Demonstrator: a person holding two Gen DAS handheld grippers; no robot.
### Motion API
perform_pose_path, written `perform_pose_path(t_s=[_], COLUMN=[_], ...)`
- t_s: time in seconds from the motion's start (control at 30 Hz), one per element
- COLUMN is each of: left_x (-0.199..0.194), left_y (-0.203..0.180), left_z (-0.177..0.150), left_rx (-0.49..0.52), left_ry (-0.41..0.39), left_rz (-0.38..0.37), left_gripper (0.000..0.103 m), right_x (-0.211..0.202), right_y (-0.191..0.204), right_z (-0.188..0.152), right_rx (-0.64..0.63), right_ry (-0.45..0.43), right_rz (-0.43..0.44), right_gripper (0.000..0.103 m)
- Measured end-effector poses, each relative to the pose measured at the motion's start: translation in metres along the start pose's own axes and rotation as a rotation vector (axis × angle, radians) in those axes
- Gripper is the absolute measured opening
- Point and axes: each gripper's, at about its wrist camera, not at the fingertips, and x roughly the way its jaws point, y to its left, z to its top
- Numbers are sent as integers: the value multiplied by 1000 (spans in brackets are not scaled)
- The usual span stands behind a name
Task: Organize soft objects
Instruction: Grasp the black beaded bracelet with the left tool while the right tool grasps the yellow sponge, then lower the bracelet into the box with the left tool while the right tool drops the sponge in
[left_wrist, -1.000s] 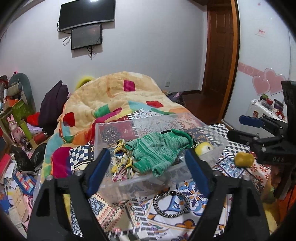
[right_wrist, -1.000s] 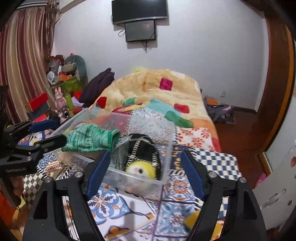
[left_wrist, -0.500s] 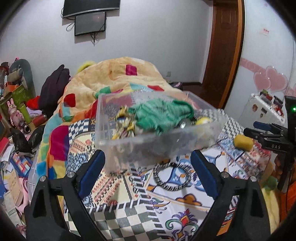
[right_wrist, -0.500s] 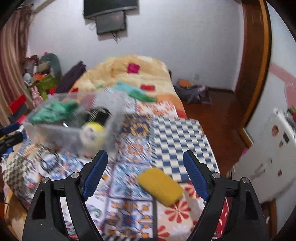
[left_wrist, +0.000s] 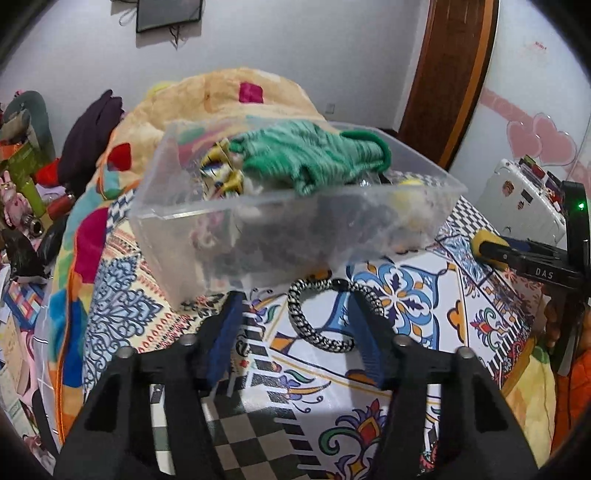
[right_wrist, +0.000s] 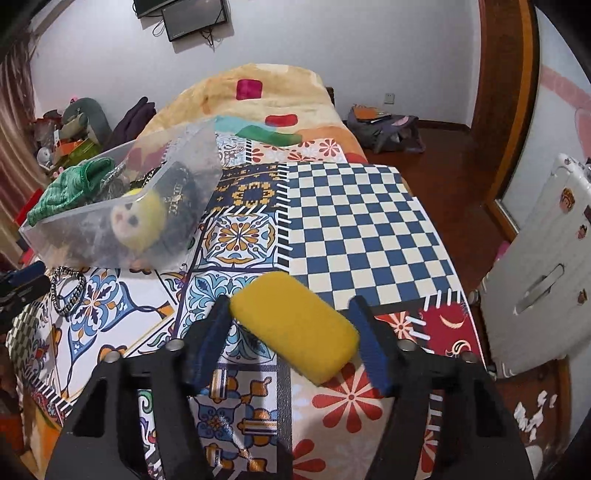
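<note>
A clear plastic bin (left_wrist: 295, 221) on the patterned bedcover holds a green knit piece (left_wrist: 310, 155), a yellow plush (right_wrist: 140, 221) and other soft items. A black-and-white braided ring (left_wrist: 332, 314) lies in front of the bin, between the fingers of my open left gripper (left_wrist: 295, 325). A yellow sponge (right_wrist: 295, 328) lies on the cover between the fingers of my right gripper (right_wrist: 290, 325); the jaws stand open around it, close to its ends. The bin also shows in the right wrist view (right_wrist: 122, 206), at left.
A heaped orange quilt (right_wrist: 251, 96) lies behind the bin. A white suitcase (right_wrist: 546, 273) stands right of the bed, by a wooden door (left_wrist: 443, 81). Clutter and toys (left_wrist: 26, 166) fill the left side. The bed's right edge drops to a wooden floor (right_wrist: 443, 162).
Both grippers have dropped lower and forward. The left one now straddles the braided ring; the right one has swung from the bin to the yellow sponge and narrowed around it.
</note>
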Motion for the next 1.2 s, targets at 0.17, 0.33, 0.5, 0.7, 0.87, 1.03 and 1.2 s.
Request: perform_pose_path(t_s=[0.17,0.33,0.5,0.7,0.87,1.03,1.2], left_x=[8,10,7,-14,-38,-64,-77], left_y=[2,2,-2,-7,-4,-1,7], left_z=[-2,-4,-4,0,9,20,34], left_rx=[-14,-21,-4,-1,-3,-6,-31], left_ry=[27,33,28,-34,-102,-180,-240], left_rz=[-27,-49,-36,-33,-31,-20,5], left_gripper=[38,12,7,6,6,6,6], right_x=[-4,-18,-26,-34,-41,-48,-51], right_y=[1,10,25,46,65,84,103], right_z=[1,5,9,16,24,35,46], right_rx=[8,-2,-27,-72,-113,-148,-180], right_ry=[-31,-89,-121,-156,-192,-236,-272], right_rz=[-7,13,46,85,119,157,187], right_gripper=[45,44,44,44,44,44,44])
